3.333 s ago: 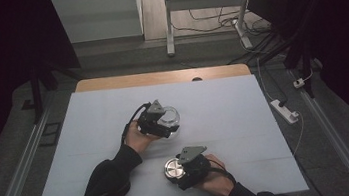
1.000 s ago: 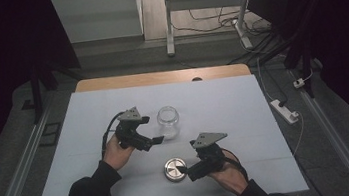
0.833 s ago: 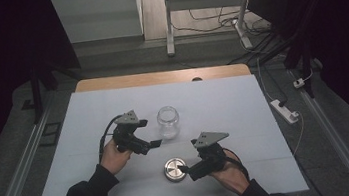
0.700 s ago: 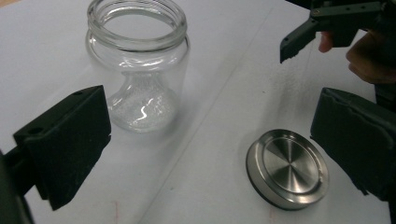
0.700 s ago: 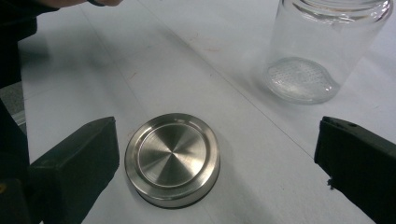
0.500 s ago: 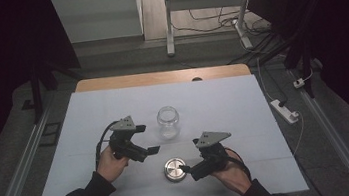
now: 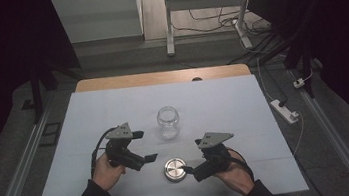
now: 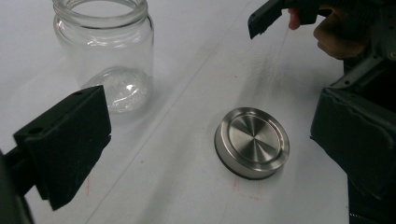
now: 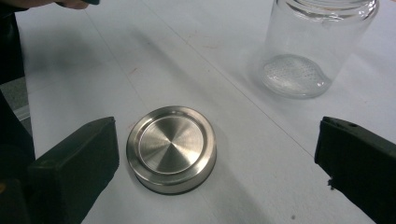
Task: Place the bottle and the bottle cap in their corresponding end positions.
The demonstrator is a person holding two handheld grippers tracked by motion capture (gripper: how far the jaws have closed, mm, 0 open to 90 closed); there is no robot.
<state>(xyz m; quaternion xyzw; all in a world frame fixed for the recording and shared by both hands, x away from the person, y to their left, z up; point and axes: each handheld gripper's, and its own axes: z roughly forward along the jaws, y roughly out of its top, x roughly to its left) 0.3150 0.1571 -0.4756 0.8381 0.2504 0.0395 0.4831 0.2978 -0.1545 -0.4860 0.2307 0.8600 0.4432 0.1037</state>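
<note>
From above, my left claw (image 7: 140, 145) sits over the white desk (image 7: 223, 102) with its jaws spread wide and nothing between them, to the left of the clear glass jar (image 7: 168, 122). The jar stands upright and lidless near the middle of the desk. Its round metal lid (image 7: 175, 170) lies flat in front of the jar, nearer to me, between my two hands. My right claw (image 7: 189, 168) points at the lid from the right, its tip just beside the lid's edge — whether it touches I cannot tell from here.

Along my left claw (image 8: 210, 126), the jaws stand far apart and hold nothing. The glass jar (image 8: 105, 53) rises just behind the left jaw, open mouth up. The brushed steel lid (image 8: 252, 142) lies top side up on the desk (image 8: 163, 186), closer to the right jaw, clear of both. My other hand (image 8: 338, 30) shows at the upper right.

Along my right claw (image 9: 215, 154), the jaws are also spread and grip nothing. The lid (image 9: 171, 148) lies just beside the left jaw — apart from it by a thin gap. The jar (image 9: 317, 44) stands farther off at upper right.
</note>
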